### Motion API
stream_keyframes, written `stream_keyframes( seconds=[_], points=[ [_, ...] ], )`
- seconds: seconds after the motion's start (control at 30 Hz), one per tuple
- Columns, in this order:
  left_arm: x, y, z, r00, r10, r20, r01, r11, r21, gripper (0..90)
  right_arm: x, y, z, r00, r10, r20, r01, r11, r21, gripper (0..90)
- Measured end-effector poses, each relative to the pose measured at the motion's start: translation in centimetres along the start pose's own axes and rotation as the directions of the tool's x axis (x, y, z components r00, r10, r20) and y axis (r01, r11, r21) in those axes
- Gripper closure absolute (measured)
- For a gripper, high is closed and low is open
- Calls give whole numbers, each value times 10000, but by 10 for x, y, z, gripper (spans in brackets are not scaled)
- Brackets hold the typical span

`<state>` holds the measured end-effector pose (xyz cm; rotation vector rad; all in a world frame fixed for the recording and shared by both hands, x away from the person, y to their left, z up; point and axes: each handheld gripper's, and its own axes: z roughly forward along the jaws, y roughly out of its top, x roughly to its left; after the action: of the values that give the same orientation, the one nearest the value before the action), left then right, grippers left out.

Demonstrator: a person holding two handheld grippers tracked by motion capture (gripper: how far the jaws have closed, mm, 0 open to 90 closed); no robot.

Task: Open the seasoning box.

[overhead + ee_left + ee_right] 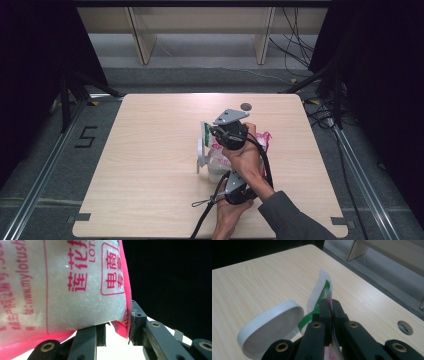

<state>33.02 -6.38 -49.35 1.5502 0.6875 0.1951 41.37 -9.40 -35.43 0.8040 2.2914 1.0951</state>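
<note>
Bag [75, 287] of white granules, pink-edged with red print, stood near mid-worktop [150, 150]. At its left, a white lid [269, 327]. Left gripper [117, 330] clamped the bag's lower corner; right gripper [329, 307] was closed on the bag's green-striped top strip [322, 292].

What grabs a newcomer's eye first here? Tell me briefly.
The pink-edged bag of white grains with red print, clamped by the left gripper near the table's middle. Next, the right gripper pinching the bag's green-and-white strip beside a white round lid.
</note>
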Motion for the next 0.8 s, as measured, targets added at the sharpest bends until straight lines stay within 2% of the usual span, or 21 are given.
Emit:
stream_keyframes(
  seconds=[0.13,0.2,0.33,0.4,0.5,0.53,0.6,0.67,0.7,0.8],
  points=[
    [0,0,0,10000,-2,-28,2,10000,1,716,1,0,0,9999,129,44,-129,9999,-70,900],
    [0,0,0,10000,83,-41,-83,9999,69,716,0,0,0,10000,-59,31,60,9999,-85,900],
    [0,0,0,10000,9,-21,-9,10000,7,716,0,0,0,10000,-12,14,12,10000,12,900],
    [0,0,0,10000,35,-24,-35,10000,-5,716,1,0,2,9997,-216,88,216,9998,-39,900],
    [0,1,-1,10000,39,-83,-39,10000,29,716,1,1,1,9998,-152,93,152,9999,-76,900],
    [0,1,-1,10000,47,9,-47,10000,74,716,1,1,1,9999,-146,84,146,9999,-78,900],
    [0,0,-1,10000,30,-1,-30,10000,1,715,1,1,2,9996,-273,51,273,9996,21,900],
    [0,1,-1,10000,24,1,-24,10000,-19,715,2,1,3,9996,-241,112,241,9997,-11,900],
    [0,1,-1,10000,34,-77,-34,10000,20,716,2,1,0,10000,-7,-81,8,9999,134,900],
    [0,0,-1,10000,58,2,-58,10000,22,715,1,1,3,9997,-221,67,221,9998,8,900]
  ],
)
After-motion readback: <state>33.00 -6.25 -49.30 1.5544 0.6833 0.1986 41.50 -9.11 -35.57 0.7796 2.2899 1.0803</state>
